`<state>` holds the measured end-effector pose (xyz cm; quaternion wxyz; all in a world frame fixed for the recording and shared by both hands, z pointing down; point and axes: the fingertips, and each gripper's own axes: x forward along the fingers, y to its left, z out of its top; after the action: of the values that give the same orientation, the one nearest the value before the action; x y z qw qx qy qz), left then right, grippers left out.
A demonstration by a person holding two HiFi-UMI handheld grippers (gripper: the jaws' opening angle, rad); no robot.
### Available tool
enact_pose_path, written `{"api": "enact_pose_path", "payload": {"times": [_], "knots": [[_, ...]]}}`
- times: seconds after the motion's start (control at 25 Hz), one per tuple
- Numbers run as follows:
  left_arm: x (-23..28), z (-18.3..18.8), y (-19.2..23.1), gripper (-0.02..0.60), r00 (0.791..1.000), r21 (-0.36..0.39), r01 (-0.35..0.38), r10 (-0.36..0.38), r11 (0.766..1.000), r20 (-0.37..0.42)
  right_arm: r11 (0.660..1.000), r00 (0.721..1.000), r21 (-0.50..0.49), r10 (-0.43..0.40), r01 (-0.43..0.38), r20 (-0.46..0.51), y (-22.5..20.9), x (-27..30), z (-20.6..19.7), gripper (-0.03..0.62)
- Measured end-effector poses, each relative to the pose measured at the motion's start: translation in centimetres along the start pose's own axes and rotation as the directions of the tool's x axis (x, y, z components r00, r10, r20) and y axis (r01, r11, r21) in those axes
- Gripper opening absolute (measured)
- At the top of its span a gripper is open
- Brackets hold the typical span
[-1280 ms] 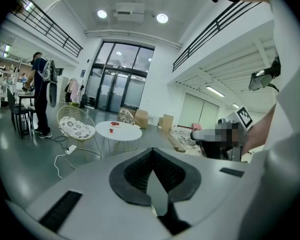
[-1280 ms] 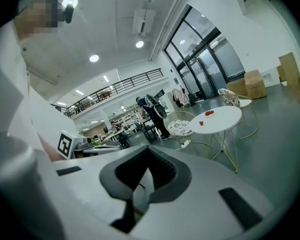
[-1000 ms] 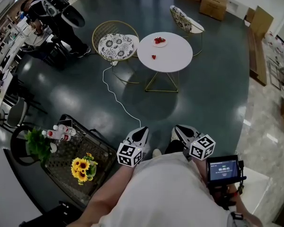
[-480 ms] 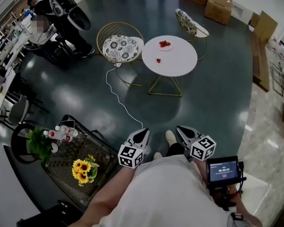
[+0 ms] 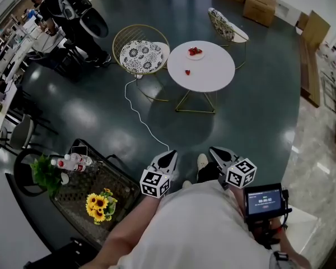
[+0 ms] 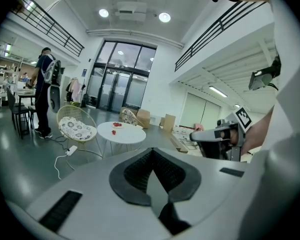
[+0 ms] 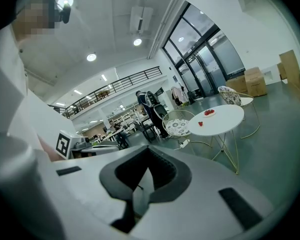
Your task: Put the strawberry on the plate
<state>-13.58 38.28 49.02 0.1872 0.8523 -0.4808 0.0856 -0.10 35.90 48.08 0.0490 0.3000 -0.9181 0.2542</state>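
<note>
A lone strawberry (image 5: 187,72) lies on a round table (image 5: 213,74) near the plate (image 5: 195,55), well apart from the closed, empty left gripper (image 5: 169,153) and right gripper (image 5: 214,149); probably light, soft and easily bruised, it wants a gentle pinch across its middle.

A single small red strawberry (image 5: 187,72) lies on the white round table (image 5: 210,74), on the side towards the person, apart from the plate (image 5: 196,57) and touching nothing else. The plate is small, white and round; it sits flat near the table's far edge. A few red berries (image 5: 195,51) lie clustered at its middle.
</note>
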Motion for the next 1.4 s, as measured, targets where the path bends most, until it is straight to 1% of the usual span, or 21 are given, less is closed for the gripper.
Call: {"api": "enact_pose_path", "payload": {"times": [0.12, 0.28, 0.44, 0.72, 0.92, 1.2, 1.4], "knots": [[2.4, 0.5, 0.6, 0.006, 1.000, 0.008, 0.012, -0.012, 1.000, -0.008, 1.000, 1.000, 0.011, -0.004, 0.004, -0.001, -2.2, 0.9, 0.6, 0.008], [3.9, 0.7, 1.7, 0.006, 1.000, 0.003, 0.015, -0.015, 1.000, -0.023, 1.000, 1.000, -0.008, -0.009, 0.008, -0.012, -3.2, 2.1, 1.0, 0.008], [6.6, 1.4, 3.5, 0.006, 0.999, -0.001, 0.017, -0.017, 1.000, -0.031, 1.000, 1.000, -0.020, -0.008, 0.007, -0.021, -5.8, 4.3, 2.1, 0.008], [10.3, 2.2, 6.1, 0.006, 0.999, -0.005, 0.011, -0.012, 1.000, -0.045, 1.000, 0.999, 0.004, -0.008, 0.008, -0.037, -9.1, 6.9, 3.1, 0.008], [12.9, 3.9, 7.9, 0.006, 0.998, -0.009, 0.003, -0.003, 1.000, -0.057, 1.000, 0.999, 0.022, -0.007, 0.008, -0.051, -11.7, 9.1, 4.8, 0.008], [17.0, 6.2, 9.8, 0.006, 0.997, -0.018, -0.012, 0.011, 1.000, -0.072, 0.999, 0.996, 0.021, 0.033, -0.031, -0.087, -14.3, 11.7, 7.3, 0.008], [20.7, 8.6, 10.4, 0.006, 0.998, -0.015, -0.015, 0.014, 1.000, -0.063, 0.999, 0.994, 0.020, 0.038, -0.036, -0.099, -17.5, 12.7, 9.4, 0.008]]}}
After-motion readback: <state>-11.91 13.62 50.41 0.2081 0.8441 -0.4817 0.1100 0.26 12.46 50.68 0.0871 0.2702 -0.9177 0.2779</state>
